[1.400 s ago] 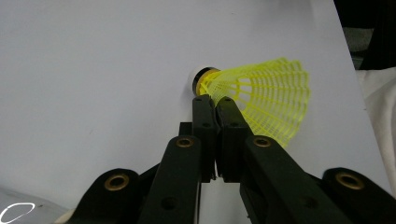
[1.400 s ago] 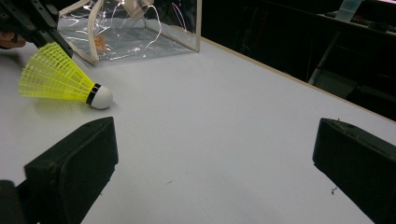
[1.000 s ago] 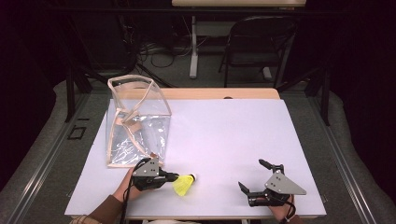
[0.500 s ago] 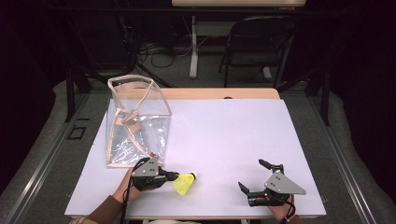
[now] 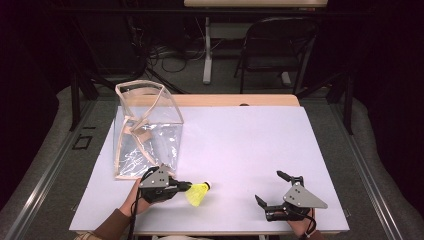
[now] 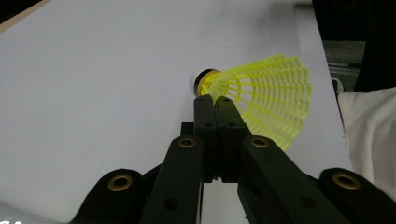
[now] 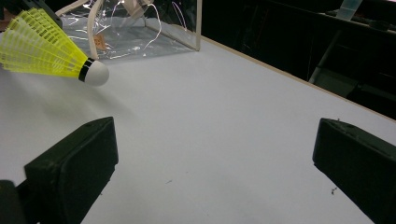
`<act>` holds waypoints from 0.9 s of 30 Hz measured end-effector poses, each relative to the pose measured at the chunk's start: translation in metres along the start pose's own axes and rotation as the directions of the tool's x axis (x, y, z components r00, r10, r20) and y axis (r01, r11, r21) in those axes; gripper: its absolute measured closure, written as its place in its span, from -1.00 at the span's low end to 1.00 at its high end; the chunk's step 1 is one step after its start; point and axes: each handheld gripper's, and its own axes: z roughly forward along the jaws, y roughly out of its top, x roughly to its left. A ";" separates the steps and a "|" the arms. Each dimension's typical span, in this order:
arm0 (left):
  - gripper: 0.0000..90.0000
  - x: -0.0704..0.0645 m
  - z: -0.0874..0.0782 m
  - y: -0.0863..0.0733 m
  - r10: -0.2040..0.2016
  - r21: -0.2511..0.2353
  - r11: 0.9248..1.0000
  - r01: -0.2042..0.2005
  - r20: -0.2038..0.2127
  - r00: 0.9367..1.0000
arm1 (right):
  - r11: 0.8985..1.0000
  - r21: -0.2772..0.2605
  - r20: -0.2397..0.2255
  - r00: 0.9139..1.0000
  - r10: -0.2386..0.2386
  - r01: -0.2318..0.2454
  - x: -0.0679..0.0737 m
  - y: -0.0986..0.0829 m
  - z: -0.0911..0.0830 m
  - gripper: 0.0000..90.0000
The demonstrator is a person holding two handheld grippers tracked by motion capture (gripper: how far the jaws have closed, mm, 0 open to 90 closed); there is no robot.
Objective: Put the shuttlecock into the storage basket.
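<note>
From the high view, the white counter [image 5: 260, 150] carries a clear plastic bag [image 5: 146, 131] with pale trim, standing open near its far left corner; the left hand-held gripper [image 5: 186, 186] sits near the front edge just in front of the bag, its jaws clenched on the skirt of a yellow shuttlecock [image 5: 199, 193]; the shuttlecock's white cork points toward the right side of the counter; the right hand-held gripper [image 5: 270, 189] rests near the front right corner, well apart from the shuttlecock, with its jaws spread wide and nothing between them; a dark folding chair [image 5: 277, 47] stands on the floor beyond the counter.

In the left gripper view, the left hand-held gripper [image 6: 215, 103] has its two black jaws pressed together on the near edge of the shuttlecock's [image 6: 266, 100] yellow mesh skirt, close to the black band and the white cork; the skirt fans out to the right over the counter [image 6: 93, 84].

In the right gripper view, the right hand-held gripper [image 7: 215, 154] is released, its jaws far apart over bare counter [image 7: 210, 112]; the shuttlecock [image 7: 42, 46] shows at the upper left, cork toward the camera's right, raised a little with its shadow beneath; the clear bag [image 7: 140, 28] lies just behind it.
</note>
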 end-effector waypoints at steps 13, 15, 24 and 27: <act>0.98 0.002 -0.003 0.013 0.011 -0.013 1.000 -0.011 -0.009 1.000 | 1.000 -0.001 0.001 1.000 0.001 -0.001 0.000 0.000 0.000 -1.00; 0.98 0.003 -0.003 0.013 0.008 -0.015 1.000 -0.008 -0.010 1.000 | 1.000 0.000 0.000 1.000 0.001 -0.001 0.000 0.000 0.001 -1.00; 0.98 0.006 -0.004 0.018 0.001 -0.020 1.000 -0.002 -0.008 1.000 | 1.000 -0.002 0.000 1.000 0.002 -0.002 0.000 0.000 0.001 -1.00; 0.98 0.006 -0.004 0.020 0.001 -0.021 1.000 -0.001 -0.007 1.000 | 1.000 -0.001 -0.001 1.000 0.002 -0.002 0.000 0.000 0.001 -1.00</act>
